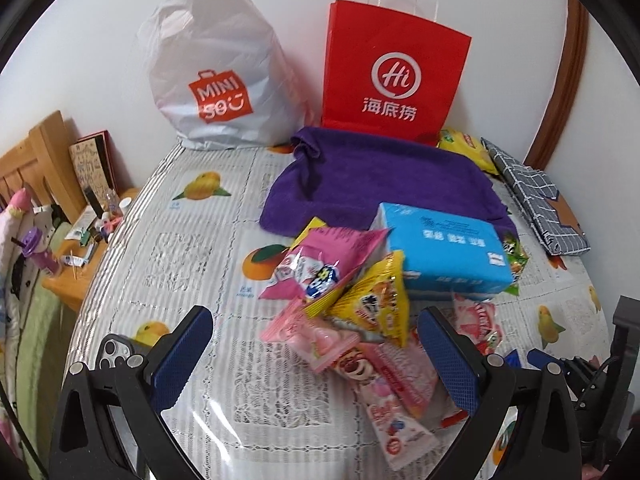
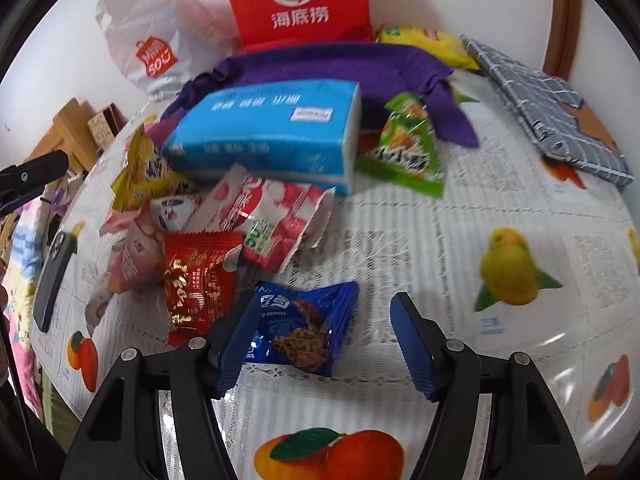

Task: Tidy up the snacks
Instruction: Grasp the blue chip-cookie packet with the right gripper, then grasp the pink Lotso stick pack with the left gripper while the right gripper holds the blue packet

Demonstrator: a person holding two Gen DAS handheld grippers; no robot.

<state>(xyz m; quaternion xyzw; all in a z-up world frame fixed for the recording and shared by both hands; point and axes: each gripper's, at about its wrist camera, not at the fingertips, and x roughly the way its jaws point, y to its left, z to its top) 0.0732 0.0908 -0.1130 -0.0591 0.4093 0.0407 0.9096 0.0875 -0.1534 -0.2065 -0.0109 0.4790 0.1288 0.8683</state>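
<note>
Several snack packets lie heaped on a fruit-print tablecloth (image 1: 180, 248). In the left wrist view my left gripper (image 1: 316, 356) is open above pink packets (image 1: 320, 336), with a yellow packet (image 1: 376, 308) and a pink-white packet (image 1: 320, 268) just beyond. In the right wrist view my right gripper (image 2: 324, 340) is open around a blue cookie packet (image 2: 304, 328), with its left finger (image 2: 236, 348) touching it. A red packet (image 2: 196, 280), a pink-white packet (image 2: 272, 220) and a green packet (image 2: 408, 152) lie near.
A blue tissue pack (image 1: 444, 248) rests on a purple towel (image 1: 380, 176). A red paper bag (image 1: 394, 72) and a white plastic bag (image 1: 216, 80) stand at the back wall. A checked pouch (image 1: 536, 200) lies right. A phone (image 2: 52, 276) lies at the left edge.
</note>
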